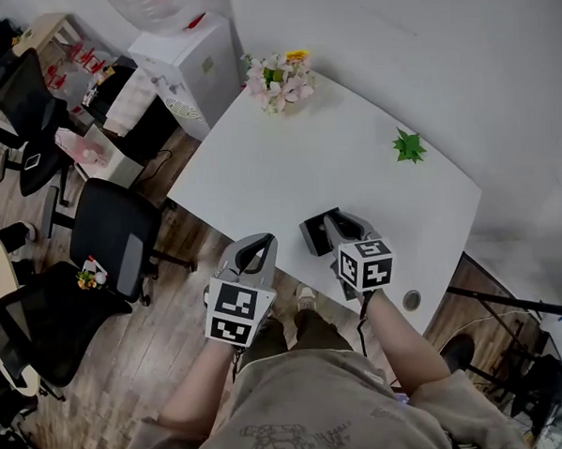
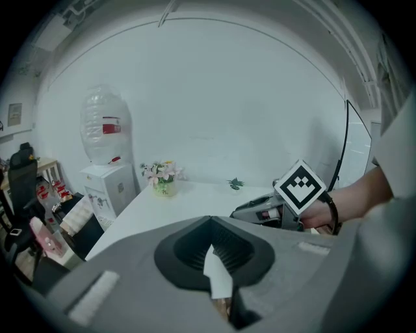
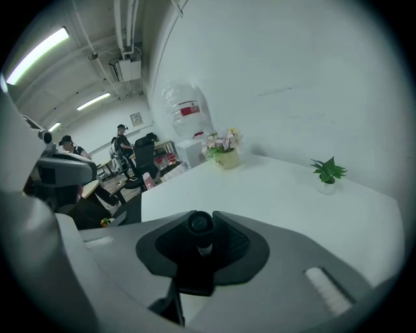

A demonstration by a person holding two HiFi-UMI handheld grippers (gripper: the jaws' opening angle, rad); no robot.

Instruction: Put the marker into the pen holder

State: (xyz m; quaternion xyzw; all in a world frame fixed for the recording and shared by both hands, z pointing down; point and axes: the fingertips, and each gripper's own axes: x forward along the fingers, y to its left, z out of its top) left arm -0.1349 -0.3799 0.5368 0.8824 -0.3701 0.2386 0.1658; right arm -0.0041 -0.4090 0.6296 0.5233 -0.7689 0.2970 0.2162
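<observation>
My right gripper (image 1: 330,228) is at the near edge of the white table (image 1: 353,168), shut on the marker. In the right gripper view the marker (image 3: 199,225) shows end-on as a round black tip pinched between the jaws. The black pen holder (image 1: 315,235) stands on the table just left of that gripper's tip, touching or nearly touching it. A dark boxy shape lies straight below the marker in the right gripper view. My left gripper (image 1: 261,242) hangs at the table's edge left of the holder. It is shut with nothing in it (image 2: 211,220).
A vase of pink flowers (image 1: 281,81) stands at the table's far corner. A small green plant (image 1: 408,146) sits far right. A cable hole (image 1: 412,299) is near my right wrist. Left of the table are a water dispenser (image 1: 193,69) and office chairs (image 1: 113,237).
</observation>
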